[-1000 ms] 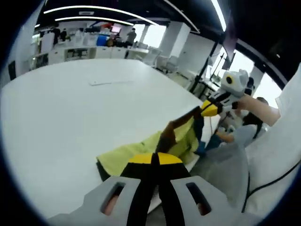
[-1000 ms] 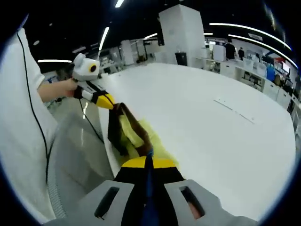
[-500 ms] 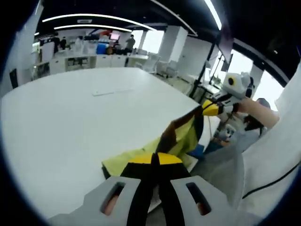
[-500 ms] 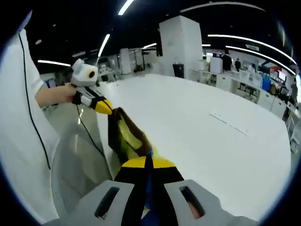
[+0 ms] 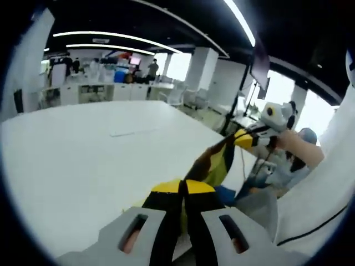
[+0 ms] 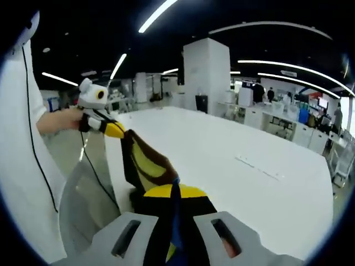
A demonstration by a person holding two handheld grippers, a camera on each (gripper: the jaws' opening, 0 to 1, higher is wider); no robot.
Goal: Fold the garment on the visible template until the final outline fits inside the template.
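Observation:
A yellow-green garment with brown and dark trim (image 5: 213, 160) hangs stretched in the air between my two grippers, near the table's front edge. My left gripper (image 5: 183, 190) is shut on one end of it; in the right gripper view the same gripper (image 6: 117, 131) comes in from the left, held by a hand. My right gripper (image 6: 175, 191) is shut on the other end of the garment (image 6: 145, 162), with a blue strip showing between its jaws. In the left gripper view that gripper (image 5: 244, 138) comes in from the right. A faint template outline (image 5: 132, 132) lies far back on the table.
The wide white table (image 5: 77, 155) stretches away from me. A grey chair (image 6: 83, 205) stands at the table's edge beside the person in white (image 6: 28, 166). Desks, shelves and people (image 5: 100, 66) stand far behind.
Both grippers have risen, lifting the garment off the table; it no longer rests in a heap on the surface and now hangs taut between them.

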